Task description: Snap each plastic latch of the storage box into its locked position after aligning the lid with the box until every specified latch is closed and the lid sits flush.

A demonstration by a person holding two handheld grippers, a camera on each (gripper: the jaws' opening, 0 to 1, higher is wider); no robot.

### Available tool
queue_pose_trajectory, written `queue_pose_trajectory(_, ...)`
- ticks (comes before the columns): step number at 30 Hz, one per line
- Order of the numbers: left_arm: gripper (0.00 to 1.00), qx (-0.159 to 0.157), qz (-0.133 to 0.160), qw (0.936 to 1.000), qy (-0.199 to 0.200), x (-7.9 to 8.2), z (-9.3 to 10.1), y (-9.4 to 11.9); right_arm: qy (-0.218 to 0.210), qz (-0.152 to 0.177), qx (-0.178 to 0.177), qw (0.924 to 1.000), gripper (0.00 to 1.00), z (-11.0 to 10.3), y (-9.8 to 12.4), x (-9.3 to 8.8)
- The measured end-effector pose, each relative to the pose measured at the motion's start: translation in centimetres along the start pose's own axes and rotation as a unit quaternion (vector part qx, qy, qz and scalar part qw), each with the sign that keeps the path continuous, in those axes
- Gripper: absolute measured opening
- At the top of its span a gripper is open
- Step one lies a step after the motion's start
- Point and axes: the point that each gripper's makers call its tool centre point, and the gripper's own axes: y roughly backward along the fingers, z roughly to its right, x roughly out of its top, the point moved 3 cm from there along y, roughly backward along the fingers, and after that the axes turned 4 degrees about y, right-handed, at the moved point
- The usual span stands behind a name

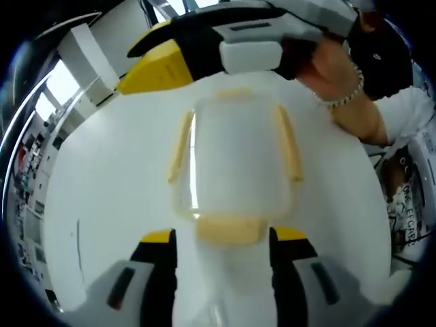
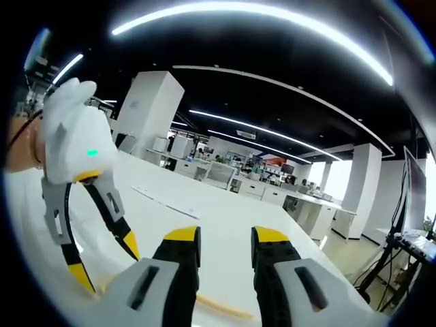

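The box (image 1: 235, 160) lies on the white table (image 1: 102, 204), lid on, its near latch (image 1: 230, 229) between the spread jaws of the left gripper (image 1: 223, 238). The right gripper (image 2: 225, 238), jaws apart, hovers above the box's far end beside a hand (image 1: 334, 68).

The storage box (image 1: 235, 160) sits on the desk (image 1: 109, 197), its lid on top. Just before the box stands the left hand-held gripper (image 1: 223, 238), at the near latch (image 1: 229, 229). Behind the box hovers the right hand-held gripper (image 1: 153, 58).
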Motion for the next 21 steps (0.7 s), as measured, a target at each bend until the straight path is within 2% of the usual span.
queue_pose_trajectory(4,0.52,-0.022,-0.021,0.9995,-0.012,-0.3,0.2,-0.8,-0.006,-0.003,-0.001,1.0,0.29,0.2,0.0,-0.2)
queue_pose_trajectory(10,0.48,-0.034,-0.035,0.9987,-0.014,-0.3,-0.9,-1.6,-0.006,-0.006,0.003,1.0,0.29,0.2,-0.2,-0.4)
queue_pose_trajectory(21,0.46,-0.06,-0.033,0.9974,-0.02,-0.4,-0.6,-1.9,-0.007,-0.014,0.007,0.9998,0.29,0.1,-0.5,-0.7)
